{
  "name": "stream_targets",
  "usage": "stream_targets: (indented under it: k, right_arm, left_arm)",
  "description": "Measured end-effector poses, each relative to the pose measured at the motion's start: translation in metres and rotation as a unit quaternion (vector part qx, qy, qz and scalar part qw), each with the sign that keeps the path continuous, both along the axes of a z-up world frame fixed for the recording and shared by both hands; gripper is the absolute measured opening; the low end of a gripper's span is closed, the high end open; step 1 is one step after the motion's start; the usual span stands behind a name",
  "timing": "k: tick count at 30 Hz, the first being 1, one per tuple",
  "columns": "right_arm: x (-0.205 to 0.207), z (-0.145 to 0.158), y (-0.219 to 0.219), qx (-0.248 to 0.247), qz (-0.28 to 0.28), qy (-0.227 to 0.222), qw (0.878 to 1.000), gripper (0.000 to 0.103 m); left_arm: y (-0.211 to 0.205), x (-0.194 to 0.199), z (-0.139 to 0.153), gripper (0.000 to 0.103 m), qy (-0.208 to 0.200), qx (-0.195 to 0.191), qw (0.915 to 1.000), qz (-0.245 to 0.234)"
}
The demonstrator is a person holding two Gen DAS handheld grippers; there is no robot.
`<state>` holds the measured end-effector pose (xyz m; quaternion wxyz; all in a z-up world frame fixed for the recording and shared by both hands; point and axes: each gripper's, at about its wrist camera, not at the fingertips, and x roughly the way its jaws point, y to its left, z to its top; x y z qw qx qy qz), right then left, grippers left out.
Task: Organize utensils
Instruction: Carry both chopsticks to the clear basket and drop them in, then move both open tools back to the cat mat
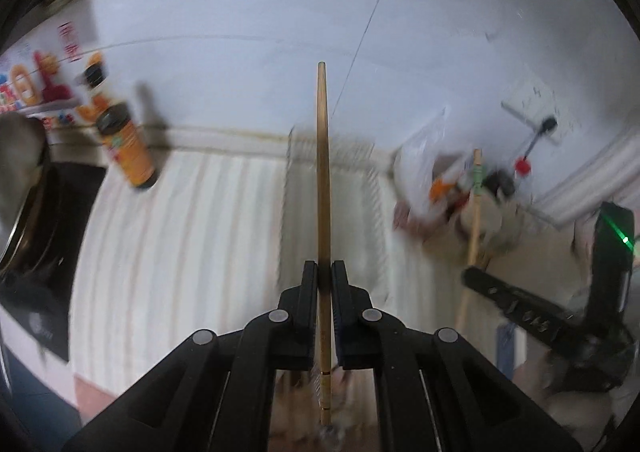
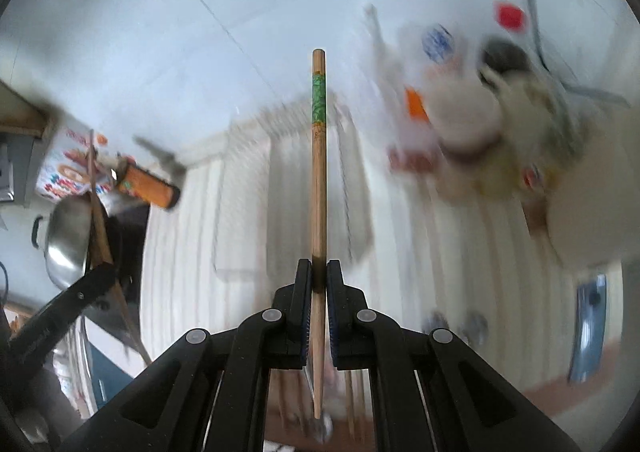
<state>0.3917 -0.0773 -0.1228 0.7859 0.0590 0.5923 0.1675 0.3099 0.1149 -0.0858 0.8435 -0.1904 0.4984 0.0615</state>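
Observation:
My left gripper (image 1: pixel 324 266) is shut on a plain wooden chopstick (image 1: pixel 323 171) that stands upright between the fingers, tip pointing away. My right gripper (image 2: pixel 319 264) is shut on a second wooden chopstick (image 2: pixel 318 179) with a green patterned band near its top end. The right gripper with its chopstick also shows in the left wrist view (image 1: pixel 474 228), at the right. The left gripper and its chopstick show at the left of the right wrist view (image 2: pixel 98 211). Both are held above a pale striped mat (image 1: pixel 200 232). Below the right gripper, more utensils lie blurred.
An orange spice jar (image 1: pixel 127 145) stands at the back left by a colourful box (image 1: pixel 36 83). A steel pot (image 2: pixel 66 240) sits on a black cooktop at the left. A wire rack (image 2: pixel 280 187) rests on the mat. Bags, packets and a white bowl (image 2: pixel 464 119) crowd the right.

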Motion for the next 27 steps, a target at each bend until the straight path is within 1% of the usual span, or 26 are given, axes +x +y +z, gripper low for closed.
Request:
stream_targets:
  k: [1,2,4,6,9,11,13,14,16,17,18,19,20,21,22,23,25,26,27]
  right_arm:
    - [0.014,-0.003,0.008,0.002,0.002,0.003,1.0,0.007]
    - [0.03,-0.009,0.016,0.002,0.006,0.01,1.0,0.007]
    - [0.053,-0.025,0.027,-0.003,0.01,0.018,1.0,0.007]
    - [0.074,-0.044,0.036,-0.009,0.012,0.031,0.999,0.007]
    - [0.095,-0.073,0.048,-0.021,0.011,0.049,0.998,0.007]
    - [0.102,-0.089,0.051,-0.028,0.012,0.061,0.998,0.007]
    - [0.107,-0.105,0.053,-0.032,0.018,0.073,0.997,0.007]
    - [0.108,-0.111,0.055,-0.035,0.022,0.077,0.996,0.007]
    - [0.111,-0.12,0.057,-0.031,0.036,0.092,0.995,0.008]
    - [0.112,-0.123,0.057,-0.035,0.039,0.098,0.994,0.009]
    - [0.111,-0.125,0.057,-0.038,0.042,0.1,0.993,0.017]
    - [0.108,-0.123,0.056,-0.036,0.043,0.1,0.993,0.032]
    - [0.106,-0.121,0.053,-0.038,0.038,0.095,0.994,0.039]
    - [0.105,-0.118,0.05,-0.04,0.035,0.091,0.994,0.043]
    - [0.103,-0.116,0.048,-0.039,0.032,0.087,0.995,0.043]
    - [0.1,-0.113,0.043,-0.038,0.028,0.083,0.995,0.043]
    - [0.095,-0.106,0.035,-0.042,0.016,0.07,0.996,0.043]
    - [0.09,-0.103,0.032,-0.047,0.012,0.062,0.997,0.044]
    - [0.085,-0.098,0.027,-0.052,0.008,0.053,0.997,0.047]
  left_arm:
    - [0.001,0.017,-0.003,0.004,0.004,-0.008,1.0,-0.001]
    - [0.005,0.037,-0.01,0.004,0.013,-0.026,0.9996,0.002]
    - [0.012,0.065,-0.026,0.004,0.032,-0.046,0.9984,0.008]
    - [0.017,0.09,-0.046,0.004,0.053,-0.055,0.9971,0.008]
    - [0.02,0.117,-0.076,0.004,0.084,-0.059,0.9947,0.007]
    - [0.018,0.129,-0.093,0.004,0.103,-0.055,0.9932,0.002]
    - [0.017,0.136,-0.106,0.005,0.114,-0.061,0.9915,-0.012]
    - [0.016,0.138,-0.11,0.005,0.12,-0.064,0.9905,-0.017]
    - [0.017,0.138,-0.114,0.006,0.132,-0.055,0.9896,-0.013]
    - [0.018,0.136,-0.112,0.007,0.13,-0.047,0.9904,-0.011]
    - [0.016,0.136,-0.109,0.01,0.128,-0.039,0.991,-0.01]
    - [0.015,0.135,-0.108,0.013,0.129,-0.021,0.9914,-0.008]
    - [0.016,0.133,-0.107,0.016,0.133,-0.001,0.9911,-0.003]
    - [0.017,0.13,-0.104,0.026,0.134,0.018,0.9909,0.001]
    - [0.018,0.125,-0.1,0.038,0.127,0.032,0.9914,0.006]
    - [0.019,0.118,-0.096,0.044,0.119,0.046,0.9918,0.015]
    - [0.023,0.105,-0.088,0.069,0.105,0.073,0.9914,0.028]
    - [0.023,0.098,-0.085,0.073,0.098,0.087,0.9908,0.035]
    - [0.024,0.088,-0.082,0.077,0.089,0.1,0.9901,0.042]
